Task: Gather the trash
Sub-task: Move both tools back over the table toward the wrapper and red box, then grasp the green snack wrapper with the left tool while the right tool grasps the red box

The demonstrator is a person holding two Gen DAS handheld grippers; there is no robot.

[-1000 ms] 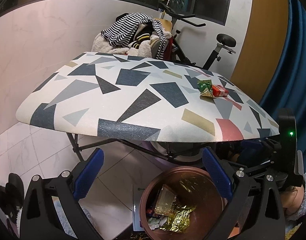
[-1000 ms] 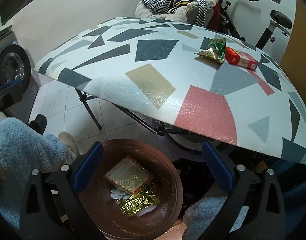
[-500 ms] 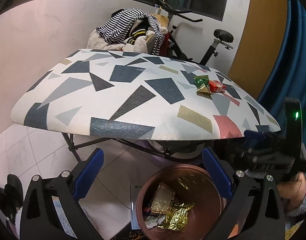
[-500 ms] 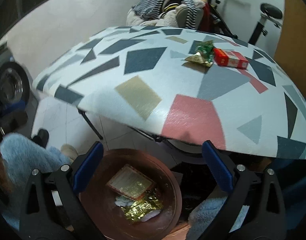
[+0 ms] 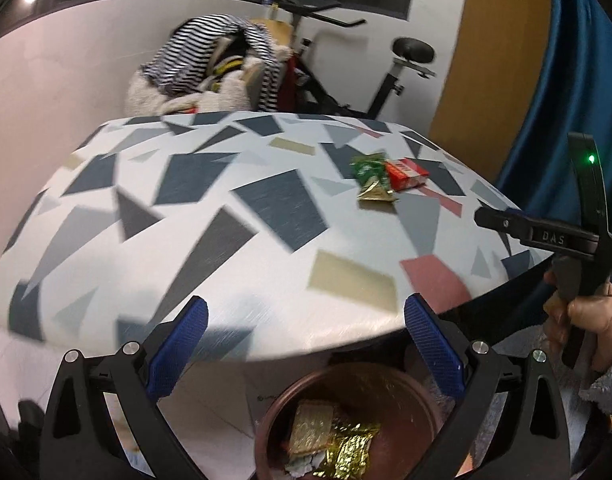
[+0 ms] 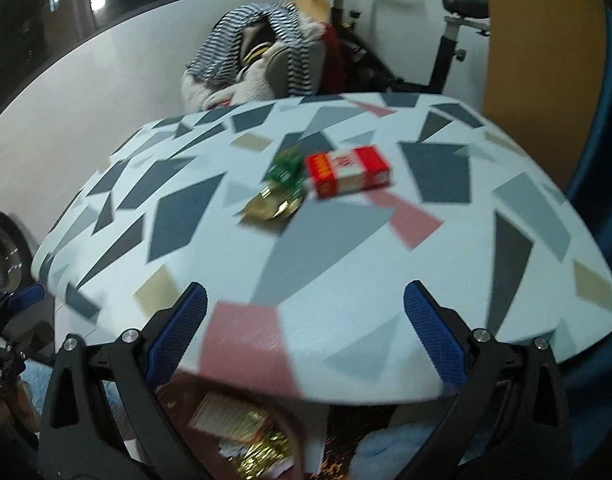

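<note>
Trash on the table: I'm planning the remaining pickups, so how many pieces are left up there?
2: a green-gold wrapper mid-table and a red box right beside it. None seems hidden.

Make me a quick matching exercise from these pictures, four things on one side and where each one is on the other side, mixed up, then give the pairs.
Things:
1. red box
2. green wrapper
3. gold wrapper
4. striped garment

Places:
A. inside the brown bin below the table edge
B. draped on the pile behind the table
C. on the tabletop, right of the green wrapper
D. on the tabletop, left of the red box

Pairs: 1-C, 2-D, 3-A, 4-B
</note>
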